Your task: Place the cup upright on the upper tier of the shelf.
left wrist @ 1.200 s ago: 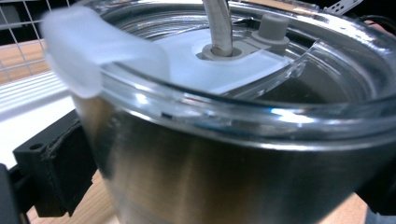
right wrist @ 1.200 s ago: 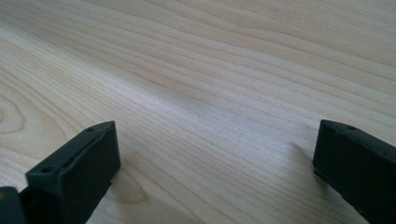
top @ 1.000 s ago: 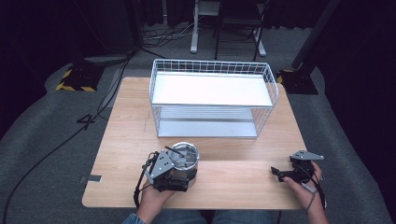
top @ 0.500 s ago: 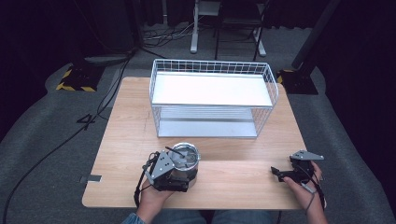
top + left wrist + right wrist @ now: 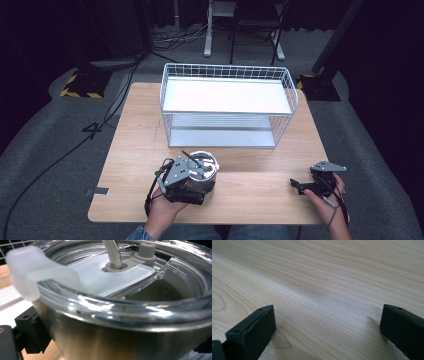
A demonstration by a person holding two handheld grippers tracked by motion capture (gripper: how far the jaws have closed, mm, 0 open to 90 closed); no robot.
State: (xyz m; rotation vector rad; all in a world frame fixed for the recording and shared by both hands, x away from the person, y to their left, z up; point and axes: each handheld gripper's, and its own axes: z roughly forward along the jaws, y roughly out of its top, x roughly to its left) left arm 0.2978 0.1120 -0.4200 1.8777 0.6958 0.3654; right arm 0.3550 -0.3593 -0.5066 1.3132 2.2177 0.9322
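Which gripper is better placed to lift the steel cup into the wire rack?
Left. The left gripper already has its jaws around the steel cup, below the wire rack. The right gripper sits open over bare table.

Left gripper [image 5: 192, 170]: chunky black body, grey three-cornered plate on top, few small dark screw dots on plate. Black cable loops off its 8 o'clock side. In left gripper view, black blocky jaw piece with screw hole at 8 o'clock.

Right gripper [image 5: 300, 185]: slimmer black frame, same grey plate up at 12 o'clock, black cable trailing toward 5 o'clock. Right gripper view: two matte black square-edged jaws, tiny holes along top edges.

Blue sleeve cuff [image 5: 140, 233] on left arm.
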